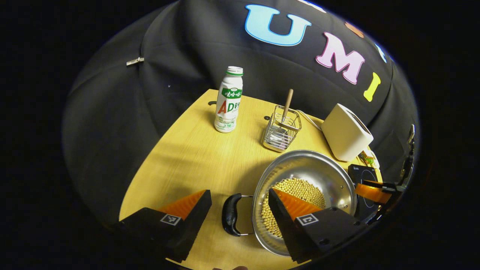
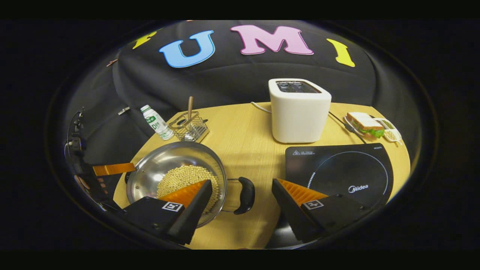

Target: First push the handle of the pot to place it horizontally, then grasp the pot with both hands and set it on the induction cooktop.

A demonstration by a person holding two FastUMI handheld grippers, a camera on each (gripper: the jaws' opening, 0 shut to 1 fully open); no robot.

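Yellow wood tabletop [image 2: 247, 150] under us, steel pot [image 2: 176, 176] of loose beans [image 2: 187, 178] at nine o'clock of the induction cooktop [image 2: 337, 172]. Both claws gape wide, left gripper [image 1: 240, 210] bracketing one handle [image 1: 230, 214], right gripper [image 2: 242, 200] the other handle [image 2: 245, 195]. We reckon it's heavyish, rigid, slick-walled; take the grippy handles and keep it level.

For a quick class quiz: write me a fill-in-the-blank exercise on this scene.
1. The pot holds pale ____.
2. The wooden-handled utensil stands in a wire ____ beside the bottle.
3. Behind the induction cooktop stands a white ____.
4. Both handles sit between open fingers: the left claw and right claw are ____.

Missing words: beans; basket; toaster; open
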